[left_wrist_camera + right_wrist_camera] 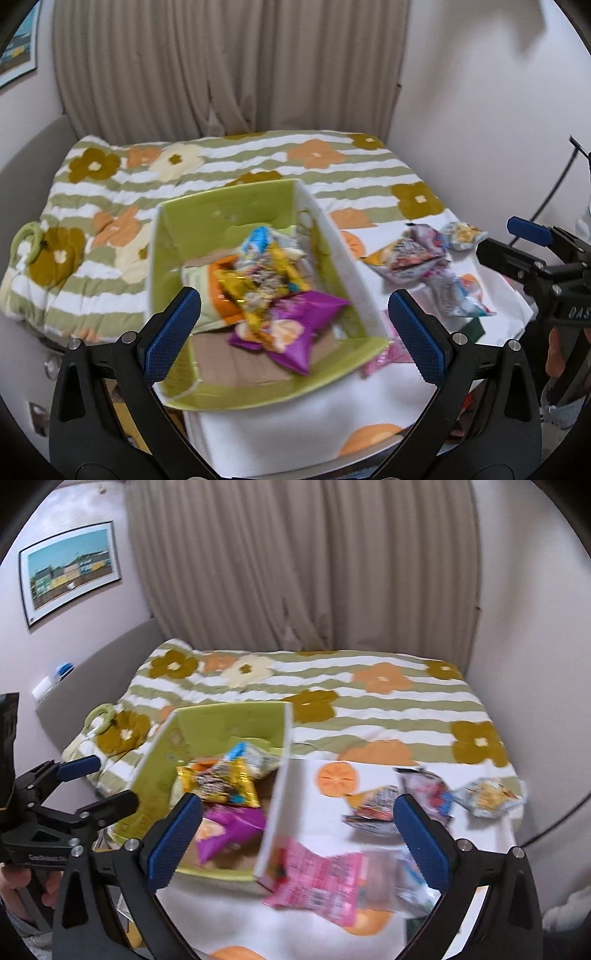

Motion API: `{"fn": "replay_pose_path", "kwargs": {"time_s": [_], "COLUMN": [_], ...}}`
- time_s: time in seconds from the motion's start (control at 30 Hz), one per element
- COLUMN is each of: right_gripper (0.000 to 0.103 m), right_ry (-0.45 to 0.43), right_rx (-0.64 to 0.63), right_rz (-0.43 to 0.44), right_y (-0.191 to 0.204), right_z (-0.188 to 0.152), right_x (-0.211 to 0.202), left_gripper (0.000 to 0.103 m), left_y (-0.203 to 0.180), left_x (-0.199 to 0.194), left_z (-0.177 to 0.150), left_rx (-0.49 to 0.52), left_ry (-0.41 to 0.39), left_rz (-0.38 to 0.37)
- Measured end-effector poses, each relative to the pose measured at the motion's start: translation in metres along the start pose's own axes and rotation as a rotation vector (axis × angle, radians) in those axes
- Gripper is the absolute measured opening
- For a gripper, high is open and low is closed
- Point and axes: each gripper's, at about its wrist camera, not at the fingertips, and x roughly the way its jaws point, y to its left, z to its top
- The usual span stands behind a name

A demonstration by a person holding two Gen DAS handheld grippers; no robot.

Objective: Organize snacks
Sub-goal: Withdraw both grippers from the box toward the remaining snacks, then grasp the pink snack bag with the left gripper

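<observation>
Left tool (293, 332) wide open, holding nothing, hovering over the near end of the green box (229, 218). Right tool (299, 834) also wide open and empty, over the bed's near edge, right of the box.

Box sits on the bed (369, 709) near its front edge, lined with cardboard. Already inside: purple packet (295, 328), yellow packet (258, 280), light-blue packet (258, 240) piled behind.

Still loose on the white cloth right of the box: pink packet (321, 882) just beside the box's near right corner, possibly touching its wall; clear bag (410, 882) next to it; three more packets (424, 797) in a cluster farther right, toward the bed's right edge.

Judgement: roughly half sorted; pink packet looks like the obvious next pick for the right tool.

Risks:
- Soft bedding: pressing down on a flat packet sinks it, pads may pinch cloth instead.
- Slick foil may slip out of the pads.
- Box wall is close to the pink packet; inner finger could clip it and shove the box.
- Both frames are motion-blurred, so exact contact is hard to call.
</observation>
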Motion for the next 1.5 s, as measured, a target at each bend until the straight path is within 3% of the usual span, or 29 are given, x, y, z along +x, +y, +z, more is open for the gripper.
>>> {"fn": "replay_pose_path", "kwargs": {"time_s": [0.2, 0.5, 0.63, 0.8, 1.0, 1.23, 1.5], "right_gripper": [0.103, 0.103, 0.103, 0.103, 0.103, 0.103, 0.103], "right_ry": [0.003, 0.092, 0.136, 0.197, 0.221, 0.236, 0.238], "right_rx": [0.039, 0.016, 0.013, -0.033, -0.072, -0.109, -0.114], "right_rz": [-0.008, 0.060, 0.114, 0.177, 0.218, 0.213, 0.233], "right_y": [-0.058, -0.134, -0.165, -0.185, -0.187, -0.180, -0.174], "right_z": [-0.017, -0.049, -0.064, -0.083, -0.104, -0.118, -0.120], "right_x": [-0.017, -0.021, -0.009, 0.015, 0.043, 0.074, 0.093], "left_gripper": [0.101, 0.101, 0.101, 0.101, 0.101, 0.101, 0.101], "left_y": [-0.054, -0.152, -0.182, -0.190, -0.173, -0.164, -0.140], "left_x": [0.003, 0.036, 0.059, 0.077, 0.110, 0.144, 0.171], "left_z": [-0.008, -0.032, -0.051, -0.084, -0.129, -0.139, -0.130], "left_rx": [-0.002, -0.040, -0.075, -0.188, -0.338, -0.253, -0.365], "left_ry": [-0.008, 0.065, 0.118, 0.164, 0.247, 0.230, 0.210], "left_rz": [-0.012, -0.010, 0.030, 0.101, 0.172, 0.259, 0.181]}}
